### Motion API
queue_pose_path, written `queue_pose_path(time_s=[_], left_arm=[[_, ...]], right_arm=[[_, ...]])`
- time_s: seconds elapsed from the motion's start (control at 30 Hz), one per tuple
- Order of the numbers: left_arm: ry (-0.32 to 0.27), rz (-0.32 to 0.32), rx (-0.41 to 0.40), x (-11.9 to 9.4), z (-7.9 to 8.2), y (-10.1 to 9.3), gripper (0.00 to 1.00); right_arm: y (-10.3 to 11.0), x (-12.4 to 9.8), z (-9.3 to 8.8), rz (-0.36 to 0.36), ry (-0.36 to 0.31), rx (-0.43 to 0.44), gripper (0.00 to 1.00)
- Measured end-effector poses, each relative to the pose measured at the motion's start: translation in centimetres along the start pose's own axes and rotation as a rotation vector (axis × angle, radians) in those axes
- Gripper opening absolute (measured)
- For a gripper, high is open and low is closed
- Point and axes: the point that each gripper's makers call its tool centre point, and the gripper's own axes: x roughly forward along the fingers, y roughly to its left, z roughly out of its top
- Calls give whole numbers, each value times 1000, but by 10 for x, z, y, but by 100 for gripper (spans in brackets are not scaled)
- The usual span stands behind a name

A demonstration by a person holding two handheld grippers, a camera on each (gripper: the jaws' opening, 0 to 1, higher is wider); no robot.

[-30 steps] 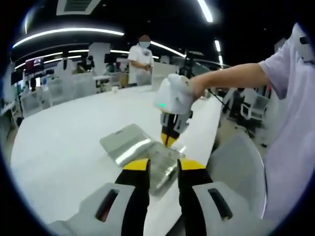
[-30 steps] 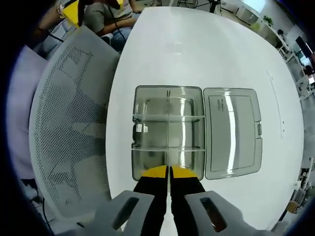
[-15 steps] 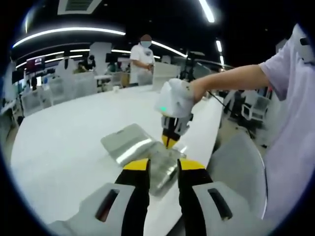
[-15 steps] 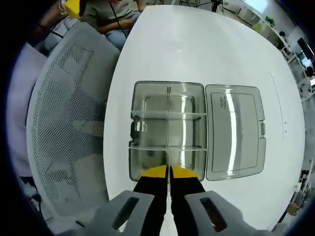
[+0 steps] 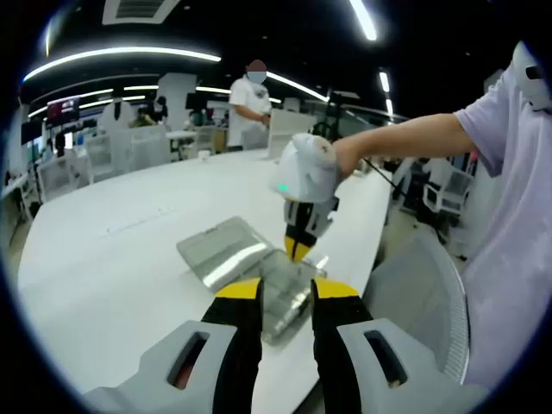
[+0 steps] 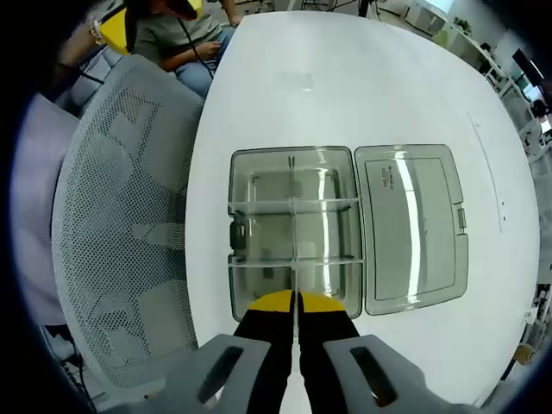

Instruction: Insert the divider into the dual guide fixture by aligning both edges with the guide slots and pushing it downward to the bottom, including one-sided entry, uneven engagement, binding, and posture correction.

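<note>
In the right gripper view, a grey mesh chair (image 6: 121, 224) is seen at the far left, pushed up against the white table (image 6: 345, 78), and a seated person (image 6: 168, 30) is glimpsed up top. Next over, the clear box (image 6: 293, 233) sits on the table, split into compartments by thin clear walls, with its lid (image 6: 410, 224) folded flat open on the right side. The divider (image 6: 294, 216) is seen edge-on as a thin clear line running down the middle of the box, upright as far as can be told, and its near end is pinched by the right gripper (image 6: 296, 302), whose yellow tips are pressed almost together on it at the box's near rim. How deep it's seated in the slots can't really be made out from here. In the left gripper view, the table (image 5: 112, 250) stretches off to the left, the lid (image 5: 220, 250) lies open, and the box (image 5: 285, 289) is seen just past the left gripper (image 5: 286, 289), whose jaws are held a narrow gap apart with nothing between them, hovering just at the box's near corner. The right gripper (image 5: 297, 248) is seen coming down from above onto the box, held by a hand (image 5: 349, 155). A standing person (image 5: 250, 103) is seen way back in the room.
</note>
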Motion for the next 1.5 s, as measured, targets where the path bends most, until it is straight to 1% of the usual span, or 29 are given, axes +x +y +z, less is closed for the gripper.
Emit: queue_pose_path(time_s=[0.2, 0.3, 0.57, 0.67, 0.9, 1.1, 1.3, 1.5], left_arm=[[1, 0, -2, -1, -1, 1, 20], [7, 2, -1, -3, -2, 2, 19], [8, 5, -2, -2, -1, 3, 19], [7, 5, -2, -1, 0, 3, 19], [10, 9, -1, -2, 1, 6, 19], [12, 19, -9, -3, -2, 10, 19], [14, 17, -10, 0, -2, 10, 19], [13, 16, -9, 2, -1, 10, 19]], right_arm=[[0, 4, -2, 0, 2, -14, 0], [-1, 6, -2, 2, 4, -7, 0], [-1, 10, -3, 27, -14, 52, 0], [0, 14, -4, 30, -12, 45, 0], [0, 24, -5, 31, 18, 22, 0], [-1, 27, -7, 41, 11, 27, 0], [-1, 28, -7, 38, 10, 13, 0], [1, 27, -8, 32, -8, -7, 0]])
